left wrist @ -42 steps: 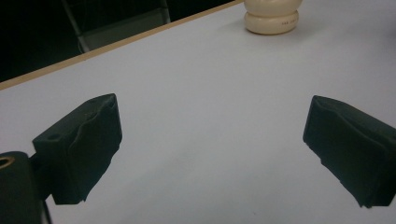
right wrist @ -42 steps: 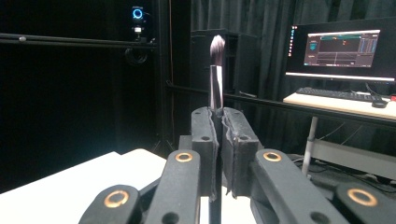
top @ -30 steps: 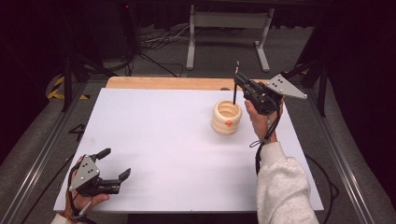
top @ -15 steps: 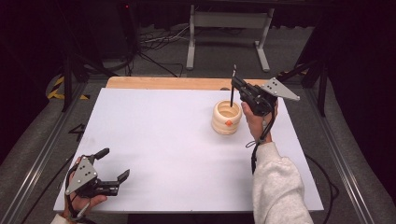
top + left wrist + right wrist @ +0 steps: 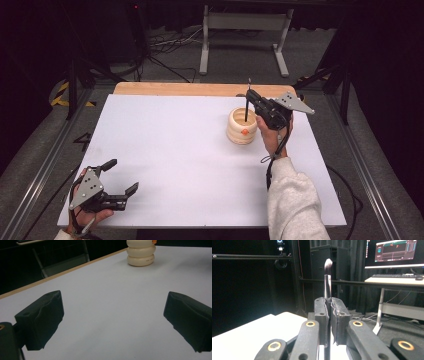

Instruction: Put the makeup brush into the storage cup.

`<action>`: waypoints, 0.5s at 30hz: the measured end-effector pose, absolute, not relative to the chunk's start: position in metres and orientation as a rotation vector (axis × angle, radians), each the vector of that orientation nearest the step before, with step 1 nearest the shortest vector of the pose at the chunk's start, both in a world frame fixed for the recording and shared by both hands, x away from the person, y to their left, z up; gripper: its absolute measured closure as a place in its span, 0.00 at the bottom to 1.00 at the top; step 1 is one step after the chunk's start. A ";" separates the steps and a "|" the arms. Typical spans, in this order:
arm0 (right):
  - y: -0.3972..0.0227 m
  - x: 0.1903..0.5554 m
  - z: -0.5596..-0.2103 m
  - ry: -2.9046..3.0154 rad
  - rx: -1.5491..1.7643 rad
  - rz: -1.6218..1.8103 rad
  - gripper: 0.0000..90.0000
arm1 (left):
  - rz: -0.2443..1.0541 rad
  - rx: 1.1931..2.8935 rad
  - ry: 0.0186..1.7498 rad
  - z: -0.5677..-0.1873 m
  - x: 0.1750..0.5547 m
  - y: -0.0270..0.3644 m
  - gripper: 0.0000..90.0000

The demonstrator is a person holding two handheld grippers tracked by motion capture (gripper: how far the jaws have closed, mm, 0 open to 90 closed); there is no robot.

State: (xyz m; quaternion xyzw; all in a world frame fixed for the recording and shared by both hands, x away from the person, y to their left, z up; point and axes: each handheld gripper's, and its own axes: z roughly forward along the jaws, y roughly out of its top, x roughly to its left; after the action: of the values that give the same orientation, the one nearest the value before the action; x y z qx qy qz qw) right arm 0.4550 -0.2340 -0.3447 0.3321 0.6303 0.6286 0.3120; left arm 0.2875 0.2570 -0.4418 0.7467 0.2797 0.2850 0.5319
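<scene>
I have a thin brush (image 5: 328, 280) clamped in my right gripper (image 5: 329, 315), the two jaws pressed tight against its dark handle. The right gripper view gives me the detail: the brush stands upright in the middle of the frame, pale bristle tip at the top, handle running down between the pads and out the bottom edge. From the high view the same brush (image 5: 247, 100) is just a thin dark stick, right of centre in the upper half of the frame, with its lower end down inside the mouth of a cream ribbed holder (image 5: 242, 127). That view also shows the right gripper (image 5: 256, 99) just beside the holder on its right, and an orange mark on the holder's near side.

The left gripper view shows the holder (image 5: 140, 253) from the side at the top of the frame, its stacked rings clear, standing on the white table (image 5: 110, 315).

My left gripper (image 5: 121, 176) sits at the lower left of the high view, well apart from the holder, jaws spread wide with nothing between them.
</scene>
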 end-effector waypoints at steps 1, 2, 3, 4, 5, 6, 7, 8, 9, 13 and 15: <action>-0.234 0.455 -0.347 1.667 0.882 1.650 0.94 | 0.680 1.781 0.667 -0.442 0.288 0.257 0.04; -0.234 0.455 -0.347 1.667 0.882 1.650 0.94 | 0.678 1.784 0.667 -0.442 0.287 0.257 0.04; -0.234 0.456 -0.349 1.670 0.886 1.655 0.94 | 0.677 1.781 0.666 -0.442 0.287 0.257 0.04; -0.235 0.456 -0.352 1.668 0.893 1.660 0.94 | 0.679 1.782 0.666 -0.442 0.288 0.257 0.04; -0.235 0.456 -0.353 1.668 0.897 1.667 0.94 | 0.677 1.783 0.668 -0.442 0.288 0.257 0.04; -0.236 0.456 -0.355 1.671 0.899 1.667 0.94 | 0.675 1.786 0.666 -0.442 0.288 0.257 0.04; -0.236 0.456 -0.355 1.671 0.899 1.667 0.94 | 0.675 1.786 0.666 -0.442 0.288 0.257 0.04; -0.236 0.457 -0.356 1.671 0.903 1.663 0.94 | 0.674 1.786 0.667 -0.442 0.288 0.257 0.04; -0.237 0.457 -0.358 1.671 0.909 1.666 0.94 | 0.674 1.785 0.666 -0.442 0.288 0.257 0.04; -0.237 0.458 -0.361 1.675 0.919 1.672 0.94 | 0.670 1.782 0.669 -0.442 0.288 0.258 0.04; -0.237 0.458 -0.363 1.680 0.916 1.657 0.94 | 0.669 1.785 0.673 -0.442 0.288 0.258 0.04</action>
State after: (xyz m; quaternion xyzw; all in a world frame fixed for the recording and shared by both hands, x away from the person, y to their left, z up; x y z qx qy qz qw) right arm 0.4578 -0.2366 -0.3627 0.3450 0.6332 0.6243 0.3004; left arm 0.2881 0.2583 -0.4423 0.7482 0.2820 0.2802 0.5311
